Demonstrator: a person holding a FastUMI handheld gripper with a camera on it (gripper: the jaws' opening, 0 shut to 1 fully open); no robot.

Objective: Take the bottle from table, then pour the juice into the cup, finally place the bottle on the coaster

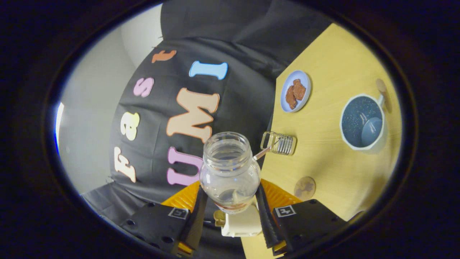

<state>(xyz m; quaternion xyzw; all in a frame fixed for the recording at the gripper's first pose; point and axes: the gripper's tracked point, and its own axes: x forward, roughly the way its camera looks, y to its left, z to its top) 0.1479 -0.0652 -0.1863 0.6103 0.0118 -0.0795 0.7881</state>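
- Right now my gripper [230, 212] is clamping the clear, open-mouthed plastic bottle [230, 172], both black fingers [197, 216] pressing on its lower body.
- I'm holding the bottle off the pale yellow wooden table [334, 158], and the whole scene is looking rolled to one side.
- A little liquid is sitting low in the bottle, near the fingers.
- Beyond the fingers, the white mug with the speckled dark blue inside [362, 122] is lying well apart from the bottle's mouth.
- The small round brown cork coaster [304, 187] is resting just ahead of one finger.
- A small ribbed clear glass jar [279, 143] is sitting near the bottle's neck.
- Farther off, a light blue plate holding brown pieces [295, 91] is sitting near the table's edge.
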